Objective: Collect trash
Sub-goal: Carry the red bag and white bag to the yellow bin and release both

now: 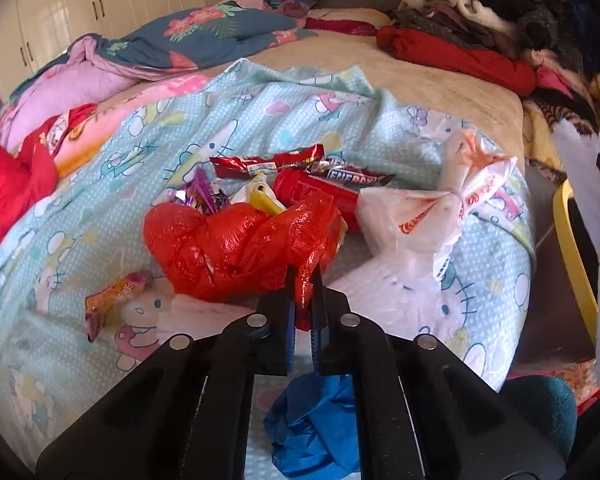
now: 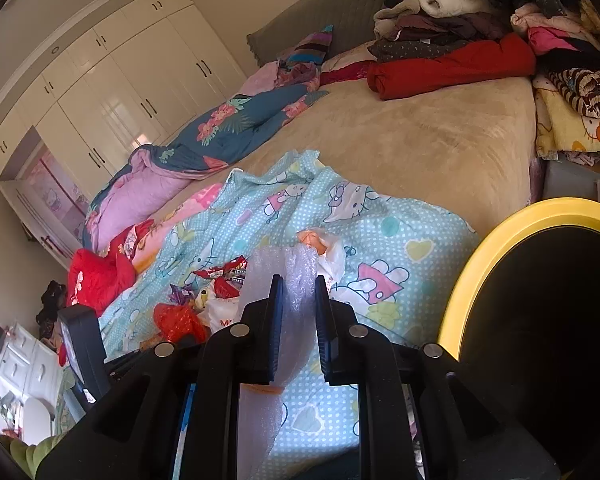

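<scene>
Left gripper (image 1: 303, 280) pinching a fold of the red plastic bag (image 1: 236, 244), jaws pressed nearly together on the film; right gripper (image 2: 297, 284) clamped on a strip of white bubble wrap (image 2: 296, 276), jaws narrowed around it but not fully closed. Likely step: carrying the bubble wrap to the yellow-rimmed bin (image 2: 500, 240), just beside the right gripper off the bed's near right edge. To do it well: keep the pinch firm until well over the rim, since the wrap is light and floppy and a long tail hangs below the jaws; lift enough for the tail to clear the rim, then release over the dark opening, not the rim. Keep the left grip steady on the red bag; thin film, could tear or slip if tugged. Remaining trash on the Hello Kitty blanket (image 1: 100, 208) near the bed's near edge: red bag directly at the left fingertips, red can (image 1: 316, 194) and snack wrappers (image 1: 268, 162) just behind it, white knotted bag (image 1: 424, 208) to the right, small orange wrapper (image 1: 112, 300) to the left, blue crumpled bag (image 1: 312, 428) under the left gripper
</scene>
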Action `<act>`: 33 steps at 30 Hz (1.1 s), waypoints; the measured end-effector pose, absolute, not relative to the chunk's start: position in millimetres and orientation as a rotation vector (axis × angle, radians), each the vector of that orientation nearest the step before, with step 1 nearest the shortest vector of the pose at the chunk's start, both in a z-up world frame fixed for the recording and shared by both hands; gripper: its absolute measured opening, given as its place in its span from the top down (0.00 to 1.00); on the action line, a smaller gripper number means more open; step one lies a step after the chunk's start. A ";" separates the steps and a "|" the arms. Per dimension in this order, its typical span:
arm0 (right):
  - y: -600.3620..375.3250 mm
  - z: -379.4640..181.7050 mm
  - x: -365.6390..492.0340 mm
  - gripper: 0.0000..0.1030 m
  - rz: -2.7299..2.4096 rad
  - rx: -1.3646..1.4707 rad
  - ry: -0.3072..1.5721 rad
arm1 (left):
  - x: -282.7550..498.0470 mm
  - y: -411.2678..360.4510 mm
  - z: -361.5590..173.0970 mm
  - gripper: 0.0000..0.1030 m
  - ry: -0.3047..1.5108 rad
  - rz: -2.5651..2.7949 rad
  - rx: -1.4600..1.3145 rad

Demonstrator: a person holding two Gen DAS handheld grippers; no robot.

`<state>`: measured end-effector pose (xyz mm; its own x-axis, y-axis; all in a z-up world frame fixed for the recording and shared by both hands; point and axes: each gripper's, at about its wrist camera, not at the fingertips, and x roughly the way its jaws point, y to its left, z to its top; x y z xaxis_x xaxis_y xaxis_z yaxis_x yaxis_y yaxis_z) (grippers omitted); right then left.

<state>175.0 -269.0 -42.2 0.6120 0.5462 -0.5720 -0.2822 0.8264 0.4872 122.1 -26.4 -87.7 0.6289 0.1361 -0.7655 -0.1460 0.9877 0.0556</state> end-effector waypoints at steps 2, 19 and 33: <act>-270.6 -39.7 174.7 0.85 0.489 0.366 0.768 | 116.9 -25.1 -73.9 0.99 0.825 0.148 -0.021; -330.7 -1.2 172.6 0.85 0.399 0.390 0.619 | 104.8 -70.0 26.3 0.99 0.583 -0.128 -0.144; -409.6 5.5 173.4 0.85 0.219 0.411 0.576 | 110.8 -151.3 21.7 0.99 0.616 -0.379 -0.138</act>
<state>173.4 -409.6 5.5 0.8189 0.3122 -0.4816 -0.0862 0.8965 0.4347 110.8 -151.3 21.7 0.7500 -0.3868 -0.5366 0.3054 0.9221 -0.2378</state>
